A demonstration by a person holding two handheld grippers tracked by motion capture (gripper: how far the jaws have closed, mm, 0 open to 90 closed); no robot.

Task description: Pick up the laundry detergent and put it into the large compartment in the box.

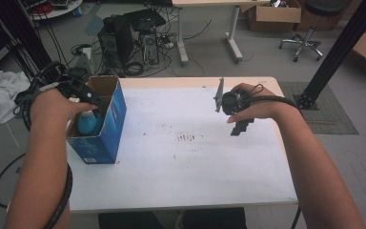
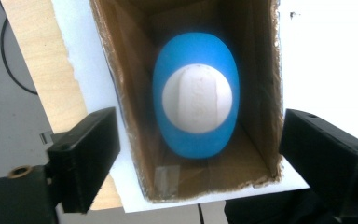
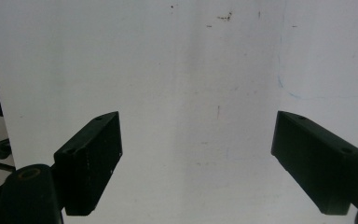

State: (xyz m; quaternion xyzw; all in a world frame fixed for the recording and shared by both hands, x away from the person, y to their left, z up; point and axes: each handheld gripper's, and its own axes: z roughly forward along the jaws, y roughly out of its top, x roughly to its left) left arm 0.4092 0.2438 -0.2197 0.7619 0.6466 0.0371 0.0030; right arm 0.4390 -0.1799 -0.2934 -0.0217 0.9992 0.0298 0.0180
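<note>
A blue cardboard box (image 1: 106,125) stands open-topped at the table's left edge. Inside it sits a blue bottle (image 1: 87,122) with a white cap (image 2: 197,98), seen from above in the left gripper view as a blue oval (image 2: 170,74) on the brown box floor. My left gripper (image 1: 91,97) hovers over the box mouth, open, its jaws wide on either side of the box (image 2: 130,112) and touching nothing. My right gripper (image 1: 241,125) hangs open above the bare white tabletop (image 3: 191,93) at the right, with nothing between its jaws.
The white table (image 1: 186,162) carries faint brown marks (image 1: 188,138) at its middle. Beyond the far edge are computer towers (image 1: 128,40), cables, a stool (image 1: 310,33) and cardboard boxes (image 1: 274,14). A black frame post (image 1: 338,52) rises at the right.
</note>
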